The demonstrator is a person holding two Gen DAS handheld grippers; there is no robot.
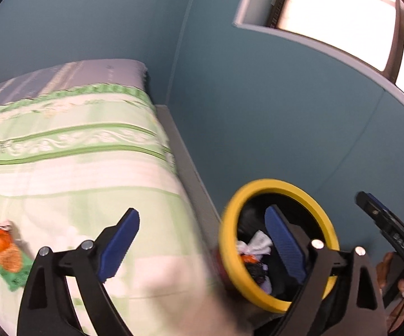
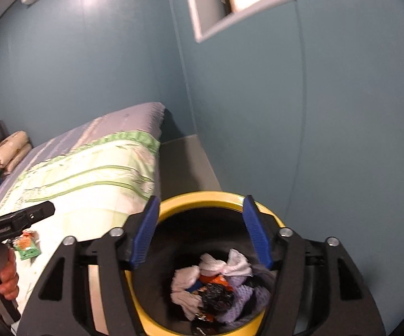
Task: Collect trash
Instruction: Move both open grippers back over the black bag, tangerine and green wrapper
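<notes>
Bin (image 2: 202, 204) beside bed (image 2: 90, 184), trash (image 2: 216, 282) inside

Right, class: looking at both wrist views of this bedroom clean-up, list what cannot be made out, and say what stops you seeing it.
- Bottom of the yellow-rimmed black bin: right wrist view, covered by crumpled white tissues and wrappers.
- Orange-and-green snack wrapper on the striped green bedspread: left wrist view, print lost to motion blur.
- Pink item beside it: cut off by the left edge.
- Outdoors: window overexposed.
</notes>
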